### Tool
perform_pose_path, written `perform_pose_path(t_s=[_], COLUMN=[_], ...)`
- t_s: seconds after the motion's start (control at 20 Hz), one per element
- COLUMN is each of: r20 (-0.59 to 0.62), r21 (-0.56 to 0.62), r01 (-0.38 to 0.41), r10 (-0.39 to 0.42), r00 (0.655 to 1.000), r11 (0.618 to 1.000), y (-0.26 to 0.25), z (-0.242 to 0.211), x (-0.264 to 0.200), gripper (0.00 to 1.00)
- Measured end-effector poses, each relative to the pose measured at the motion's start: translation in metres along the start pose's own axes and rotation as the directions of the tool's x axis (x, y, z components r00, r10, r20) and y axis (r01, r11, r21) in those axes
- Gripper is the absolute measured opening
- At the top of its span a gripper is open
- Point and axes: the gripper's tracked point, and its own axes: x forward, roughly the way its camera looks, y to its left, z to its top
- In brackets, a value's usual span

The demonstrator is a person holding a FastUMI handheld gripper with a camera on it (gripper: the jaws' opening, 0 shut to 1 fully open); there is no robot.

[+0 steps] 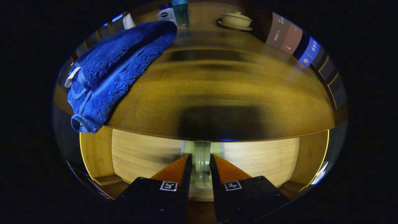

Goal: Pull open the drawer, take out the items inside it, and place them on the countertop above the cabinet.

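The gripper (200,169) is closed narrow on the drawer (149,155) handle (202,161), just under the counter (217,93) edge — the opening step. Next, probably a straight pull back — a towel (115,68) lies far left.

A home-like corner: a wooden cabinet countertop (217,84) carries a blue towel (115,68) at ten o'clock, toiletry bottles (174,12) and a lidded teacup (236,19) at twelve.

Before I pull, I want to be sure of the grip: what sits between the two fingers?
In the gripper view, the pale drawer handle stands between the hand-held gripper's fingers, which close on it from both sides.
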Motion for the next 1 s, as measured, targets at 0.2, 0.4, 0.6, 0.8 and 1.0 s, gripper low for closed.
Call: perform_pose_path(t_s=[0.2, 0.4, 0.6, 0.8, 1.0], r20=[-0.005, 0.002, 0.085, 0.265, 0.427], r21=[-0.014, -0.003, 0.001, -0.010, 0.013], r01=[-0.009, -0.023, -0.045, -0.072, -0.098], r10=[0.009, 0.023, 0.045, 0.072, 0.083], r00=[1.000, 1.000, 0.995, 0.961, 0.900], r11=[1.000, 1.000, 0.999, 0.997, 0.995], y=[0.003, 0.003, 0.007, 0.012, 0.008], z=[-0.009, -0.004, -0.014, -0.014, 0.012], x=[0.026, 0.007, -0.025, -0.093, -0.157], gripper=[0.19, 0.05, 0.05, 0.05, 0.05])
